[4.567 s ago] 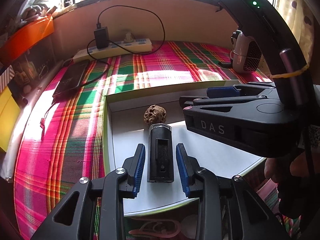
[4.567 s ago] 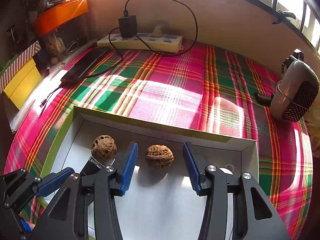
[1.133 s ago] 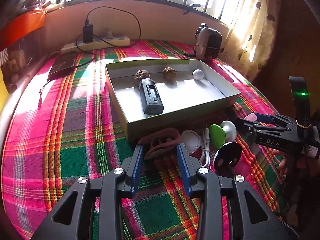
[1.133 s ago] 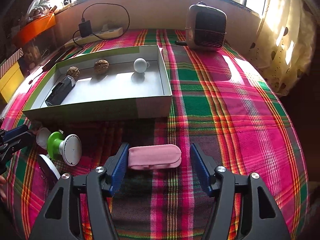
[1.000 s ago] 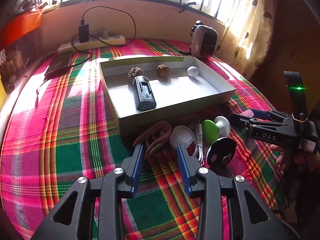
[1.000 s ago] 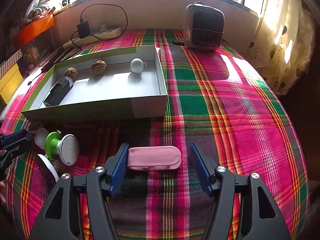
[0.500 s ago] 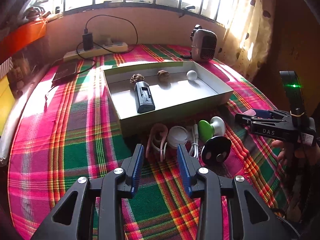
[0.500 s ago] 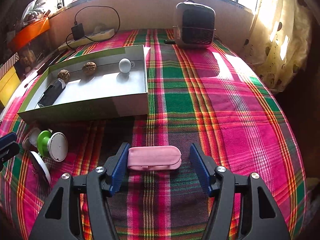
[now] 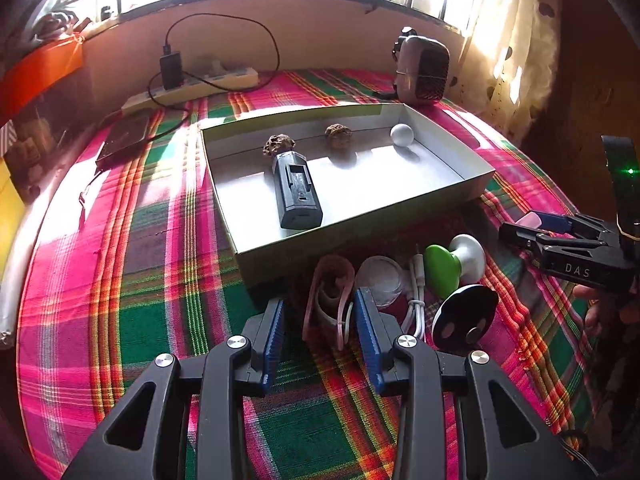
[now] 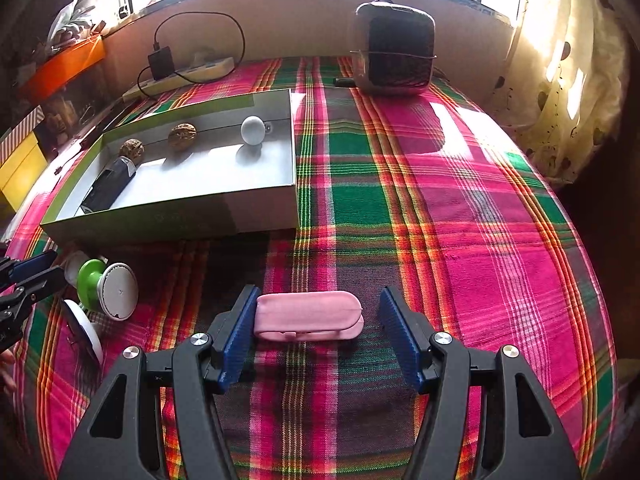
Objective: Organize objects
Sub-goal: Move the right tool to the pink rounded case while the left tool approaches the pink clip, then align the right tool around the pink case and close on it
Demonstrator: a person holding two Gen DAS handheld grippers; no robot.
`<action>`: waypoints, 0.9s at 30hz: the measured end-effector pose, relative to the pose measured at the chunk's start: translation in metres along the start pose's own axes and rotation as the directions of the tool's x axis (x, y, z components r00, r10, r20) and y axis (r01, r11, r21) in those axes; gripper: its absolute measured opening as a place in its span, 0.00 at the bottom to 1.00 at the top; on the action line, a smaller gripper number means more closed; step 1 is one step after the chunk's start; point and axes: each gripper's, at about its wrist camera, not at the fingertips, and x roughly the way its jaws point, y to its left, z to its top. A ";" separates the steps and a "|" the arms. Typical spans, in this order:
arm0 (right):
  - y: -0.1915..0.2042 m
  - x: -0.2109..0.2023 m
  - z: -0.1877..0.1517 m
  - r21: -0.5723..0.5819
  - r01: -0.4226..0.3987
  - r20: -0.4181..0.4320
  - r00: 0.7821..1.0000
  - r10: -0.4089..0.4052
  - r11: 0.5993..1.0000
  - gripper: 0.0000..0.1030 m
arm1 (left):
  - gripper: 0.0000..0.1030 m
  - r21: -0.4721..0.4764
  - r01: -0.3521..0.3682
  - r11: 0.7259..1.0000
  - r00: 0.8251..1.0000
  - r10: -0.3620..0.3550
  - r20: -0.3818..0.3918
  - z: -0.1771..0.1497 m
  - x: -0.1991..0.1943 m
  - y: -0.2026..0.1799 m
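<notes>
Four things already lie in the box (image 9: pixel 360 236): two walnuts, a white ball (image 9: pixel 401 135) and a black device (image 9: pixel 298 190). My left gripper (image 9: pixel 319 338) stands open around the pink band (image 9: pixel 330 304), just in front of the box, with no pad pressing it. My right gripper (image 10: pixel 318 334) stands wide open astride the pink pouch (image 10: pixel 308 316), in front of the box's right corner; its left pad touches the pouch's end.
</notes>
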 end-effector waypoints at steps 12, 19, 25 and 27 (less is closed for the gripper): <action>-0.003 0.002 0.001 -0.016 -0.014 -0.001 1.000 0.014 1.000 0.63 | 0.32 0.006 -0.032 0.999 0.999 0.032 -0.021 0.004 0.009 -0.004; -0.004 0.001 0.001 -0.016 -0.013 -0.002 1.000 0.013 1.000 0.63 | 0.32 -0.009 -0.072 0.997 0.997 0.072 -0.019 0.006 0.013 -0.007; -0.010 -0.005 -0.005 -0.013 0.004 -0.002 1.000 -0.004 1.000 0.63 | 0.32 -0.008 -0.077 0.997 0.997 0.077 -0.013 0.005 0.013 -0.007; -0.014 -0.007 -0.008 -0.006 0.015 -0.002 1.000 -0.015 1.000 0.63 | 0.32 -0.007 -0.080 0.997 0.997 0.080 -0.014 0.004 0.013 -0.009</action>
